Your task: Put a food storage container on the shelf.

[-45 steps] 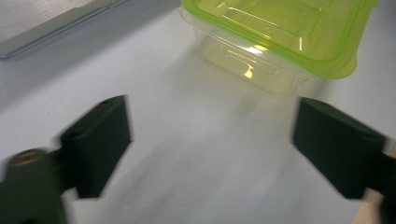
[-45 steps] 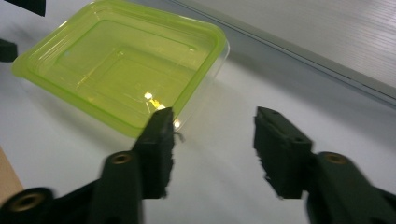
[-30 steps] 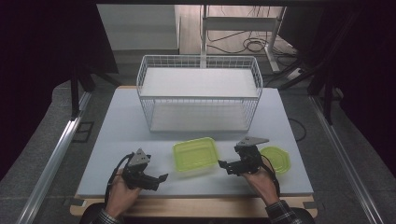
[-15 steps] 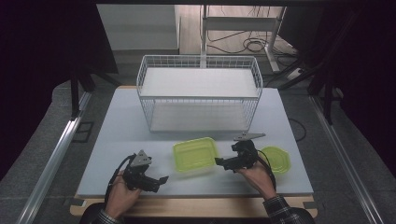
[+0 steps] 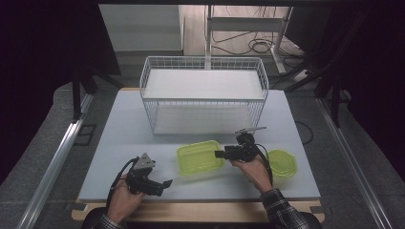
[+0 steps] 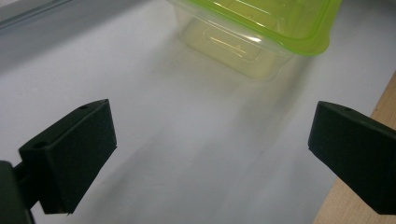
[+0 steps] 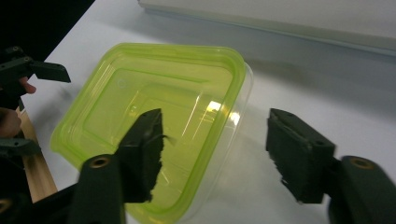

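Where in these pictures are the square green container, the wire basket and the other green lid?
square green container (image 5: 199, 157): high view, middle of its lid.
wire basket (image 5: 203, 100): high view, front top rim.
other green lid (image 5: 282, 163): high view, its flat centre, right of the right-hand gripper.

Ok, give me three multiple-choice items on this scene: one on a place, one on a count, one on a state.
1. Where is the wire basket?
A. beyond the square container
B. left of both hands
C. on the floor

2. How many green items lie on the table?
A. one
B. two
C. four

3. How is the right gripper?
A. shut tight, off the table
B. straddling the square container's edge
C. inside the basket

Answers: 1 A, it stands behind the square container. 2 B, container plus round lid. 3 B, one finger over its rim, one outside.
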